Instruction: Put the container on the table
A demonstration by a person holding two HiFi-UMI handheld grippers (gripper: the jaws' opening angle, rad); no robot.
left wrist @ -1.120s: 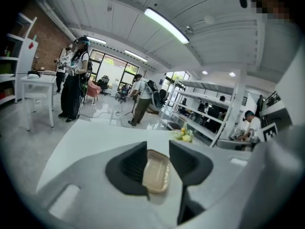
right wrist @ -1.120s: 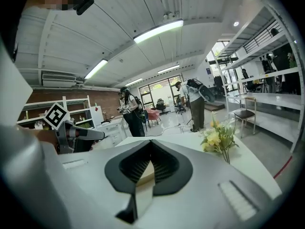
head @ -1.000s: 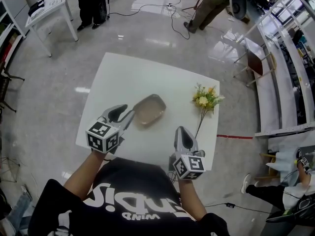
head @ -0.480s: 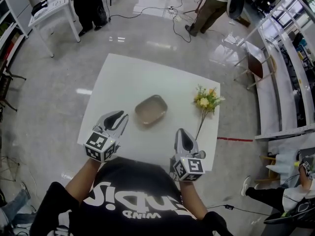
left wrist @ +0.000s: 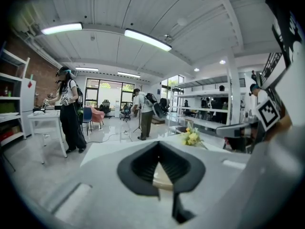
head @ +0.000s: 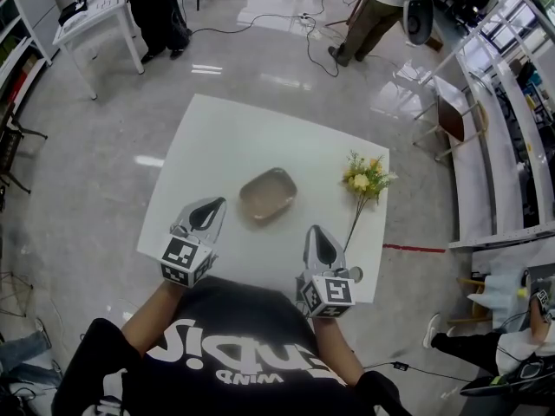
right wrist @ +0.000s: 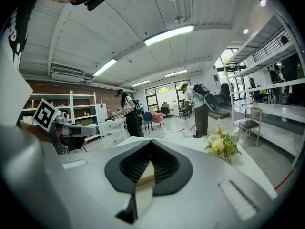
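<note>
Left gripper: jaws together, nothing held. Right gripper: same. Container sits on the table, ahead of and apart from both grippers, with the flowers off to its right.

Placement looks complete. Any retreat should go straight back, with no sweep toward the container.

Head view shows the clearance. Gripper views show the tips met; the tan patch behind each gap is probably the container.

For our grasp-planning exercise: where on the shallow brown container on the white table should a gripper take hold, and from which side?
Likely the rim of the container at its near-left end, one jaw inside, one outside. It lies open side up, shallow and seemingly too wide to span, and that end faces the left gripper, which is shut and empty.
</note>
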